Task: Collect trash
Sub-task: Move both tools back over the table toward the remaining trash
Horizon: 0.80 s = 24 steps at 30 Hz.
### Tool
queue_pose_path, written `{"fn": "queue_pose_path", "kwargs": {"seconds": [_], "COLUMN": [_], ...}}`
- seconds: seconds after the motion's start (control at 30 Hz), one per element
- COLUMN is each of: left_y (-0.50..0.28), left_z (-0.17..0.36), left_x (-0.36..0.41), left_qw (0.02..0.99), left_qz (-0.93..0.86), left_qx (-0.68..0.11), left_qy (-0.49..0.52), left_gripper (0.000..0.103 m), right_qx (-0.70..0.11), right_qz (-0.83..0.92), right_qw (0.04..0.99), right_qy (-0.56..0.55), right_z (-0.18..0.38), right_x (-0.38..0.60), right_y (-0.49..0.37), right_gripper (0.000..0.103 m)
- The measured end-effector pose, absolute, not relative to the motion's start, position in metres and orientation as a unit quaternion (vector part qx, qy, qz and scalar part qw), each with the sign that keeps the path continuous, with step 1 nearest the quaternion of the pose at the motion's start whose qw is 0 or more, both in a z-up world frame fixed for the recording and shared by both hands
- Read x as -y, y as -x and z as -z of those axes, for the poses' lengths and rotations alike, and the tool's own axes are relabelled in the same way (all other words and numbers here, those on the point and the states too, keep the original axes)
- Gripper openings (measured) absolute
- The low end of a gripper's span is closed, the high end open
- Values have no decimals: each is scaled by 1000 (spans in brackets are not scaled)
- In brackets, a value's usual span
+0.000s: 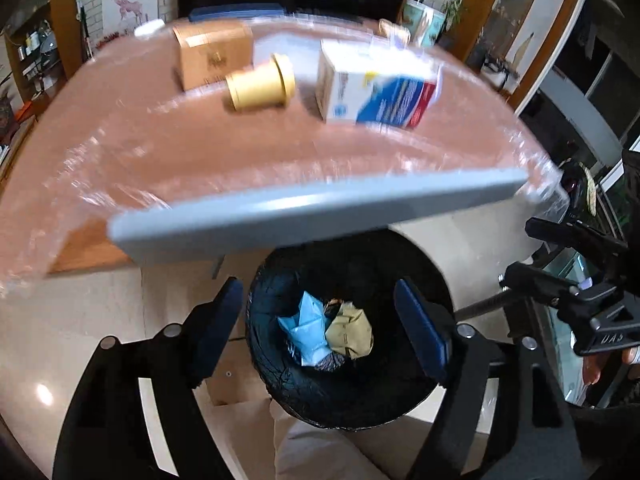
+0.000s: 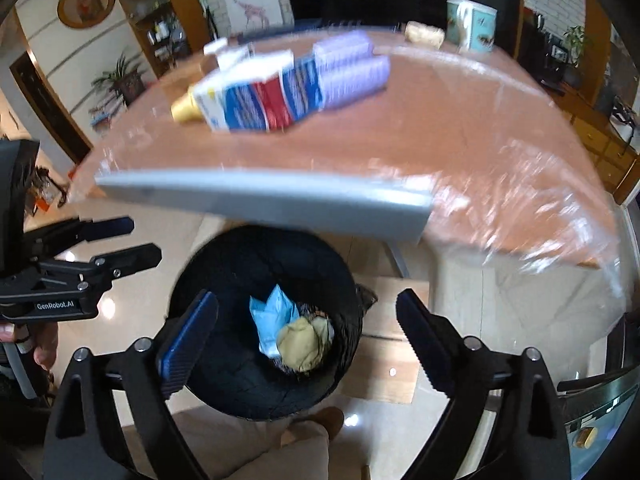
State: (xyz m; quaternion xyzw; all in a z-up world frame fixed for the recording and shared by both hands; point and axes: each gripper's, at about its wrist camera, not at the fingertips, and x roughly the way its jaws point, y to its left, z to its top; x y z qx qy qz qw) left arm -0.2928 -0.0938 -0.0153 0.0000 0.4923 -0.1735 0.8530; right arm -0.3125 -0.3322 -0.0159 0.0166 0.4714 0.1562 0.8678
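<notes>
A black-lined trash bin (image 1: 276, 384) (image 2: 224, 392) stands on the floor below the table edge. In it lie a crumpled blue wrapper (image 1: 306, 330) (image 2: 272, 320) and a tan paper wad (image 1: 350, 334) (image 2: 302, 344). My left gripper (image 1: 320, 332) hangs open above the bin, nothing between its blue pads. My right gripper (image 2: 308, 344) is open over the bin too, empty. On the table lie a yellow cup (image 1: 260, 88) (image 2: 183, 110) on its side, a white-blue-red carton (image 1: 376, 90) (image 2: 256, 98), a brown box (image 1: 214, 54) and a purple pack (image 2: 352, 68).
The wooden table (image 1: 160, 152) (image 2: 400, 132) is covered in clear plastic, with a grey edge (image 1: 320, 212) (image 2: 264, 200). A mug (image 2: 472, 24) stands at its far side. Each view shows the other gripper beside the bin. A person's leg (image 1: 312, 452) (image 2: 248, 448) is below. Glossy tile floor surrounds.
</notes>
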Motion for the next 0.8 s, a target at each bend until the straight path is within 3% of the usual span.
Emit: {"fn": "queue_pose_path", "kwargs": {"seconds": [0.2, 0.8], "left_y": [287, 209], "left_z": [-29, -58], "left_x": [81, 51], "left_qw": [883, 911], "left_qz": [174, 119], "left_qx": [-435, -394], "left_qy": [21, 18], "left_gripper": [97, 97], "right_qx": [-422, -356], "right_qz": [-157, -88], "right_qw": [893, 930], "right_qy": [-19, -34], "right_z": [-24, -76], "right_x": [327, 329], "right_y": [305, 222], "right_gripper": [97, 98]}}
